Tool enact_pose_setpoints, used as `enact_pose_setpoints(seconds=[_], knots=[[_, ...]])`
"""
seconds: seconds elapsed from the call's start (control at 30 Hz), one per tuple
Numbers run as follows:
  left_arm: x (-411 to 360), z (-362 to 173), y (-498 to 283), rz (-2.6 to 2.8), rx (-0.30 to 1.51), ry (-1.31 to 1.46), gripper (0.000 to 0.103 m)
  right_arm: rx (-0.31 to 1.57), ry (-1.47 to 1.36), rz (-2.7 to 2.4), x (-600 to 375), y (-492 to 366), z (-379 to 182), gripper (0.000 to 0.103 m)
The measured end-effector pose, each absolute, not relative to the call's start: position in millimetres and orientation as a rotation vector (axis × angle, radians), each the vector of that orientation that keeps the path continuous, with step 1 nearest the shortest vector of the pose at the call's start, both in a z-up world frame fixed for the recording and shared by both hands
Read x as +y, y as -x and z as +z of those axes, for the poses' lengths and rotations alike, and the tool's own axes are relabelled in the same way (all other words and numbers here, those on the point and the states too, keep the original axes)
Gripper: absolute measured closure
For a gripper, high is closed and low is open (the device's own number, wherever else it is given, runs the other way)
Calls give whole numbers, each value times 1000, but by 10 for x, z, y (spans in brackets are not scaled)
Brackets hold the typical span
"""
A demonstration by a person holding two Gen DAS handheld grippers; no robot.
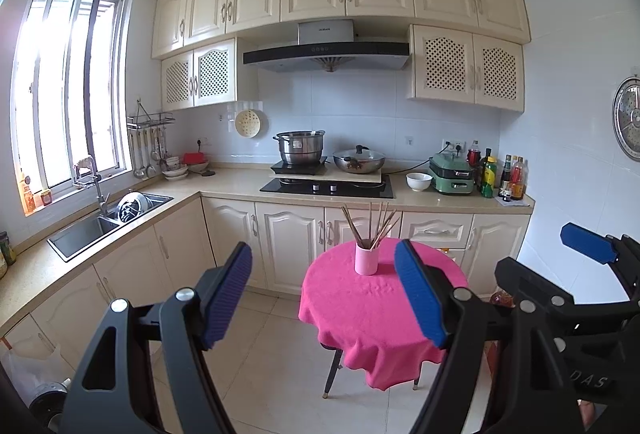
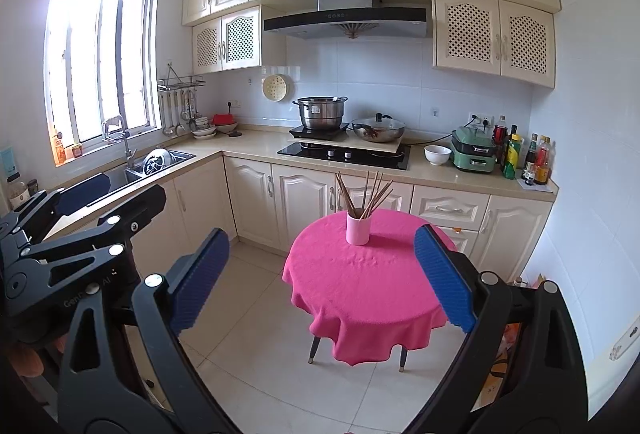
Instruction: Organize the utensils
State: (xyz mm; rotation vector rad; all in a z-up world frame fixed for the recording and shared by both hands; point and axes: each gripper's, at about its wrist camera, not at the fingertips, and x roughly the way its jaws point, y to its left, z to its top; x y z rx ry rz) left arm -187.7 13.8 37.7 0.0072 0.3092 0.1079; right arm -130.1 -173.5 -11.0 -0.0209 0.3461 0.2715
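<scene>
L tongs (image 1: 324, 298) wide apart, empty | R tongs (image 2: 324, 278) same | chopsticks (image 2: 364, 193) in pink cup (image 2: 357, 230)

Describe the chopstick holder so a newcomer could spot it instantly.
Find the small round table draped in a bright pink cloth in front of the lower kitchen cabinets. Near its back edge stands a pale pink cup, upright, with brown chopsticks fanning out of its top. It is the only object on that table.
</scene>
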Motion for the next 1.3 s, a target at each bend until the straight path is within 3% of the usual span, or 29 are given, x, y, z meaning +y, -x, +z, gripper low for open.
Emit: enact_pose_setpoints(seconds=[1.3], knots=[[210, 351, 1939, 114, 313, -7, 30, 360, 6, 286, -1680, 1291, -43, 11]])
